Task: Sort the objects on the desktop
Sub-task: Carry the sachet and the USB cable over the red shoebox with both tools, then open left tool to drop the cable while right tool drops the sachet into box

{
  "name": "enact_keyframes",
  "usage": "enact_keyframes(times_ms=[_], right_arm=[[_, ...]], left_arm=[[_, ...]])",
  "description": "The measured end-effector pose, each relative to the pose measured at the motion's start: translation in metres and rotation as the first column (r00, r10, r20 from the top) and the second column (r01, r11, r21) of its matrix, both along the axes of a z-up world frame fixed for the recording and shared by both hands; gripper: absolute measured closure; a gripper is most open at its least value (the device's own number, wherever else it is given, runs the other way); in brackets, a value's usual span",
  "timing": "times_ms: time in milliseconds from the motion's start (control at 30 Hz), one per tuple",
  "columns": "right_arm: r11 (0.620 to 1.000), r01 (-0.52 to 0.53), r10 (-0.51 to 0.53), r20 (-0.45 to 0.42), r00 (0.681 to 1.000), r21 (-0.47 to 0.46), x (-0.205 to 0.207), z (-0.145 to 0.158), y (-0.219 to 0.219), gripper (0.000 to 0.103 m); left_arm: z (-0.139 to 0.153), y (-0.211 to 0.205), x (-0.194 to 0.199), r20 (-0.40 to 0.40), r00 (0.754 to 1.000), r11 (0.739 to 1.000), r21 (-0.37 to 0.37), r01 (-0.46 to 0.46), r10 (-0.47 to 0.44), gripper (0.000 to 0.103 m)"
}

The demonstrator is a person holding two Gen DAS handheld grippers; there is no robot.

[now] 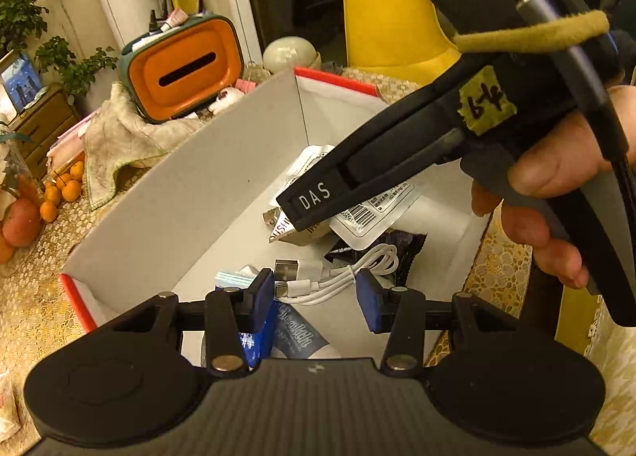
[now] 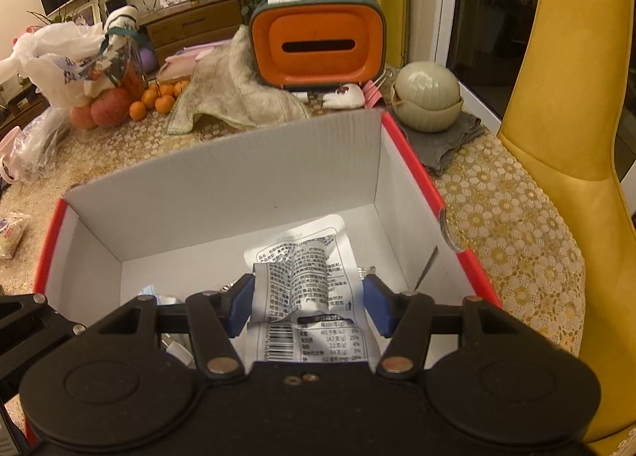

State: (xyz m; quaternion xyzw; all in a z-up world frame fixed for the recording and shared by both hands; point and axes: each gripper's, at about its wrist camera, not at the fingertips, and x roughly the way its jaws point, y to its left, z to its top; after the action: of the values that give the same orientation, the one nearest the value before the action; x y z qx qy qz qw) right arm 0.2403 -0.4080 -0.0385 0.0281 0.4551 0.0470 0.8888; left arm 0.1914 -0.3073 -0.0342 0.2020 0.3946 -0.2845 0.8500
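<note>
I see a white cardboard box [image 2: 222,194] edged red, an orange-fronted tissue holder [image 2: 318,47], a yellow chair [image 2: 564,138] — and gold floral lace over the bench [image 2: 508,217].

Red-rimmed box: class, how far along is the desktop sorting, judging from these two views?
Done: white cable, blue sachet and other packets lie in the box. In hand: the right claw appears to grip a crumpled white packet over it. Remaining: one small packet on the tablecloth.

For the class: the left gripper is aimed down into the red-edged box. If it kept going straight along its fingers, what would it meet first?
Most likely the coiled white USB cable, which lies between and just beyond the left gripper fingers; depth is uncertain.
</note>
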Motion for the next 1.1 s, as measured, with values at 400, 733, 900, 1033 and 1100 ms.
enact_keyframes(times_ms=[400, 733, 900, 1033, 1100], right_arm=[[1.0, 0.018, -0.017, -0.019, 1.0, 0.021, 0.0, -0.007, -0.008, 0.039], [0.999, 0.026, -0.026, 0.008, 1.0, 0.03, -0.014, 0.012, -0.008, 0.033], [1.0, 0.014, -0.014, 0.019, 1.0, 0.021, -0.024, 0.023, -0.002, 0.033], [1.0, -0.002, 0.002, 0.026, 1.0, 0.012, -0.035, 0.031, 0.008, 0.033], [1.0, -0.01, 0.009, 0.029, 1.0, 0.009, -0.041, 0.035, 0.013, 0.033]], left_arm=[[0.001, 0.008, 0.007, -0.056, 0.998, 0.998, -0.053, -0.018, 0.015, 0.043], [0.017, 0.031, 0.001, -0.057, 0.997, 0.992, -0.111, -0.061, 0.055, 0.043], [0.029, 0.045, -0.01, -0.045, 0.997, 0.988, -0.142, -0.069, 0.063, 0.043], [0.038, 0.056, -0.018, -0.037, 0.997, 0.983, -0.167, -0.072, 0.067, 0.043], [0.042, 0.061, -0.022, -0.031, 0.997, 0.981, -0.178, -0.074, 0.07, 0.043]])
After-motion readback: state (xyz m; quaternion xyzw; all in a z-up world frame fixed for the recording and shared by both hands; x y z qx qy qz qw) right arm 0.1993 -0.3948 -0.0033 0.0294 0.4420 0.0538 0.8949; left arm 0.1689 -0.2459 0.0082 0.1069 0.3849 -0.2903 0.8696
